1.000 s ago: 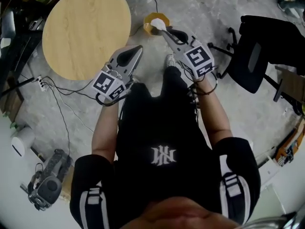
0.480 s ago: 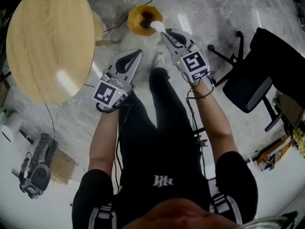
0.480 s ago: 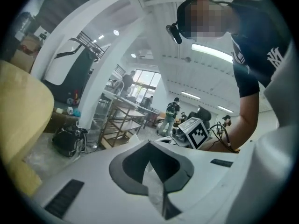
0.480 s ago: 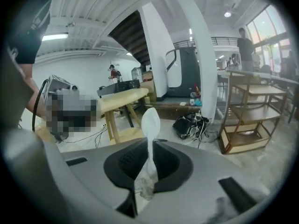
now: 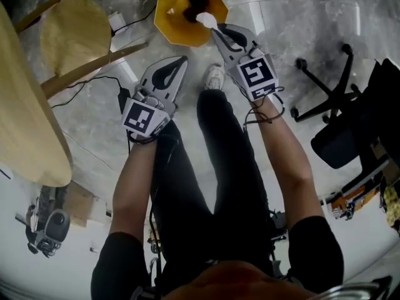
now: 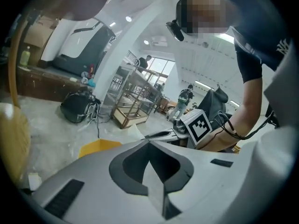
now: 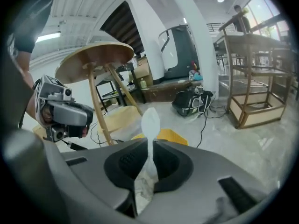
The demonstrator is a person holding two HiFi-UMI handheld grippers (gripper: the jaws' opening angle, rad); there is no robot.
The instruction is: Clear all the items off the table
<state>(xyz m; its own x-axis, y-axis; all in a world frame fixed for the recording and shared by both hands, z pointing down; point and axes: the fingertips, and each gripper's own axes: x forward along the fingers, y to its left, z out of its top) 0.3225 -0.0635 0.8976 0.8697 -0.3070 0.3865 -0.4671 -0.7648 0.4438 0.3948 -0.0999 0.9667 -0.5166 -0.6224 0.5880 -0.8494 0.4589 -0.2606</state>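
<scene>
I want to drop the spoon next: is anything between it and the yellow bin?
Nothing visible does. The white spoon, clamped in the right gripper, reaches over the rim of the open yellow bin; the left gripper is off to one side.

Bare floor point(image 5: 281, 30) lies open ahead of my left tongs point(image 5: 182, 61). My right tongs point(image 5: 216, 31), with the spoon point(image 5: 206, 20), have free air above the bin point(image 5: 164, 8). The table point(image 5: 28, 130) and its slanting legs point(image 5: 94, 67) crowd my left; a chair point(image 5: 340, 130) stands well right.
</scene>
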